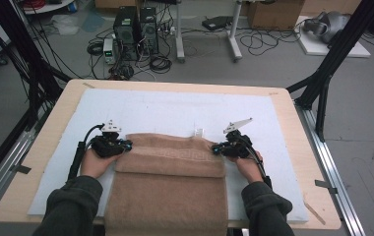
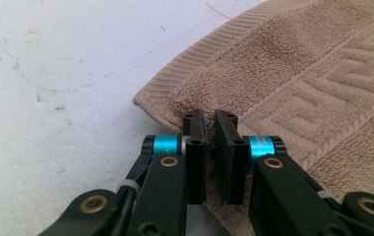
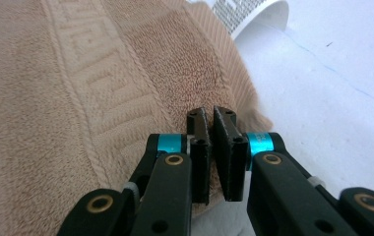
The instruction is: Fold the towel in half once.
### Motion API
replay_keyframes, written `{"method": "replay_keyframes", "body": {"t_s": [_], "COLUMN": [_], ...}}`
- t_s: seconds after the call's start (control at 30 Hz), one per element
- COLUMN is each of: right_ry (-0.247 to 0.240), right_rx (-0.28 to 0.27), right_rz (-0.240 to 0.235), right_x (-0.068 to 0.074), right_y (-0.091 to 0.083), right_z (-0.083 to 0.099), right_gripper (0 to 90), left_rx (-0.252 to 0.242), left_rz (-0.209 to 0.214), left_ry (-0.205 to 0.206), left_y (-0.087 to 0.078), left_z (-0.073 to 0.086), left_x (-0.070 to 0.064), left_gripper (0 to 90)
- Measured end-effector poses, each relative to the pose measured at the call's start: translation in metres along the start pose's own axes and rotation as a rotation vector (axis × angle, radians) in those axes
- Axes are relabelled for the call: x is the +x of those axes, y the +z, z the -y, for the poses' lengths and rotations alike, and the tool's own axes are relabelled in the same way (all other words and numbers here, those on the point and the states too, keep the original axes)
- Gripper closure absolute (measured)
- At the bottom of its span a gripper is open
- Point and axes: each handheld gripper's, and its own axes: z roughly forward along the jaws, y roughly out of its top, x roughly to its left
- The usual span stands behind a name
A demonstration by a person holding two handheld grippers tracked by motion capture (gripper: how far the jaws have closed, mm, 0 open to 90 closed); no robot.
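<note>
A tan towel (image 1: 170, 182) lies folded on the white mat, its lower part hanging over the table's front edge. The folded-over top layer carries a woven key-pattern band (image 1: 170, 154). My left gripper (image 1: 124, 145) is shut on the towel's far left corner (image 2: 175, 105), the cloth pinched between its jaws. My right gripper (image 1: 216, 148) is shut on the towel's far right corner (image 3: 229, 93) in the same way. A white care label (image 1: 198, 132) sticks out from the towel's far edge, and it curls up in the right gripper view (image 3: 254, 12).
A white mat (image 1: 175, 110) with faint blue pen lines covers most of the wooden table (image 1: 293, 123). Black frame posts (image 1: 323, 83) stand at both sides. Beyond the table, computer towers (image 1: 136, 32), cables and a desk leg sit on the floor.
</note>
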Motion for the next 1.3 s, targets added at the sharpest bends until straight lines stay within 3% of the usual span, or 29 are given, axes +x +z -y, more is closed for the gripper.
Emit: {"method": "replay_keyframes", "body": {"t_s": [0.13,0.27,0.4,0.47,0.7,0.83,0.9,1.0,1.07,1.13,1.17,1.3], "right_ry": [-0.016,-0.037,-0.1,-0.136,-0.174,-0.187,-0.165,-0.145,-0.143,-0.136,-0.134,-0.116], "right_rx": [-0.027,-0.098,-0.129,-0.113,-0.112,-0.13,-0.172,-0.193,-0.194,-0.171,-0.161,-0.107], "right_rz": [-0.01,-0.012,-0.024,-0.038,-0.103,-0.207,-0.23,-0.201,-0.153,-0.115,-0.117,-0.18], "right_x": [0.005,0.012,0.034,0.047,0.086,0.103,0.102,0.094,0.085,0.076,0.074,0.076], "right_y": [-0.012,-0.036,-0.058,-0.063,-0.074,-0.079,-0.083,-0.087,-0.086,-0.08,-0.075,-0.05], "right_z": [-0.002,-0.007,-0.015,-0.014,0.017,0.034,0.035,0.029,0.024,0.019,0.017,0.016], "right_gripper": [85.8,85.8,85.8,85.8,85.9,84.4,81.1,75.6,72.4,67.9,65.5,58.3], "left_rx": [-0.06,-0.119,-0.167,-0.161,-0.148,-0.118,-0.131,-0.155,-0.177,-0.172,-0.168,-0.14], "left_rz": [0.019,0.046,0.059,0.064,0.146,0.2,0.208,0.186,0.165,0.151,0.152,0.154], "left_ry": [-0.022,-0.041,-0.016,0.023,0.023,0.054,0.052,0.051,0.044,0.05,0.049,0.021], "left_y": [-0.016,-0.041,-0.067,-0.079,-0.108,-0.114,-0.12,-0.129,-0.13,-0.124,-0.118,-0.092], "left_z": [-0.002,-0.003,-0.001,0.005,0.049,0.07,0.072,0.068,0.062,0.055,0.052,0.043], "left_x": [0.002,0.0,-0.013,-0.022,-0.047,-0.062,-0.062,-0.056,-0.051,-0.046,-0.045,-0.042], "left_gripper": [84.0,83.8,83.8,83.8,84.0,81.8,70.9,62.5,61.1,56.9,57.0,53.6]}}
